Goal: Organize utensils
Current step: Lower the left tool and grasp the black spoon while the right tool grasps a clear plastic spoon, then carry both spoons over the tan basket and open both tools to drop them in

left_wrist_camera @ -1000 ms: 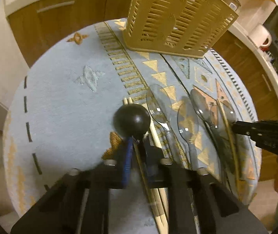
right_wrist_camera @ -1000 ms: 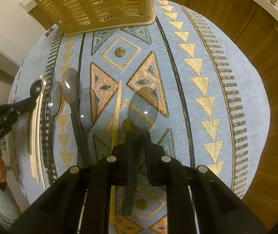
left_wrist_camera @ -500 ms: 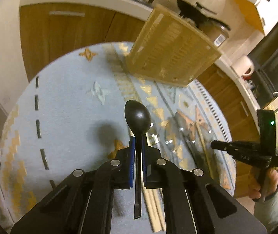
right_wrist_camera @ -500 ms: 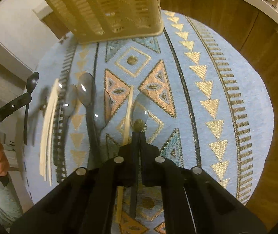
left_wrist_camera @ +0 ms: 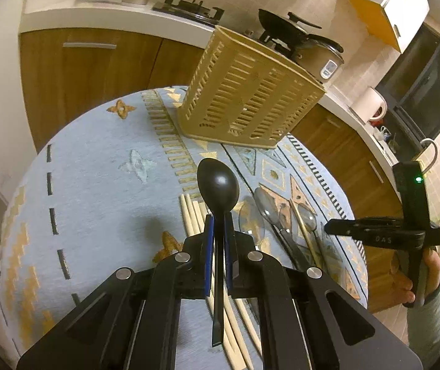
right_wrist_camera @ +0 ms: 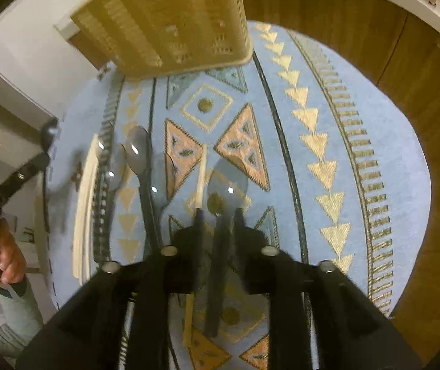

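My left gripper (left_wrist_camera: 217, 226) is shut on a black spoon (left_wrist_camera: 218, 183) and holds it upright above the round patterned table (left_wrist_camera: 96, 185). The tan slotted utensil basket (left_wrist_camera: 250, 108) stands at the far side of the table. Pale chopsticks (left_wrist_camera: 190, 215) and several clear spoons (left_wrist_camera: 266, 206) lie on the cloth below. In the right wrist view my right gripper (right_wrist_camera: 218, 215) has its fingers apart around the handle of a clear spoon (right_wrist_camera: 227, 182) lying on the cloth; the frame is blurred. The basket (right_wrist_camera: 170, 21) is ahead of it.
Wooden cabinets (left_wrist_camera: 90, 71) and a white counter with a stove and pots (left_wrist_camera: 294, 37) surround the table. A single chopstick (right_wrist_camera: 201, 178) lies just left of the right gripper. The left gripper with its black spoon (right_wrist_camera: 48, 132) shows at the left edge.
My left gripper has lifted the black spoon off the table and tilted up. My right gripper, closed around the clear spoon's handle half a second ago, now has its fingers wider apart.
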